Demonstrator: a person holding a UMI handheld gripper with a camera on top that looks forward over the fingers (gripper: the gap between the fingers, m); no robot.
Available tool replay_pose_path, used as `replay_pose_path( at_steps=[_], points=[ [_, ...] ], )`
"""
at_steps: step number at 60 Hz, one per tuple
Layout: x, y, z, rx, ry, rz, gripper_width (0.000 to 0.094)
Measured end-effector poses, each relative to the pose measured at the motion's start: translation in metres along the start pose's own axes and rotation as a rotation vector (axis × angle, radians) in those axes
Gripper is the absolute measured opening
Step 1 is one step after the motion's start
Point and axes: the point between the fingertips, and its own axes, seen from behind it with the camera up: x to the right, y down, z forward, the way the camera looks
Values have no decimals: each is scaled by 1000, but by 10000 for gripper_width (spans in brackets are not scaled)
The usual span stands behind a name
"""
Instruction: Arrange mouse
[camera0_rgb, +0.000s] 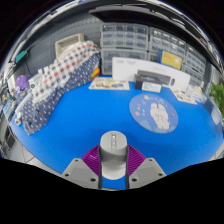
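1. Gripper (114, 172): two fingers with purple pads (93, 160) clamp one grey mouse (114, 152), held above the blue table (70, 125)
2. One round mouse mat (153, 111) lies well beyond the fingers
3. One checkered cloth (58, 80) covers something beside the table

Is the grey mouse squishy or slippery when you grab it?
Probably not squishy: the grey mouse shows no denting where the gripper fingers press its sides. Its shell looks smooth and rounded, so it might slip in a loose hold. It looks small next to the round pad, so it is likely light.
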Motion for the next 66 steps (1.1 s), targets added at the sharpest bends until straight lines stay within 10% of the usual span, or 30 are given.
replay_pose_path(
  at_steps=[23,50,66],
  points=[
    [95,-237,-13,304,26,-1,315],
    [169,-107,125,-45,19,64,317],
    [169,-105,128,-33,10,76,477]
  ],
)
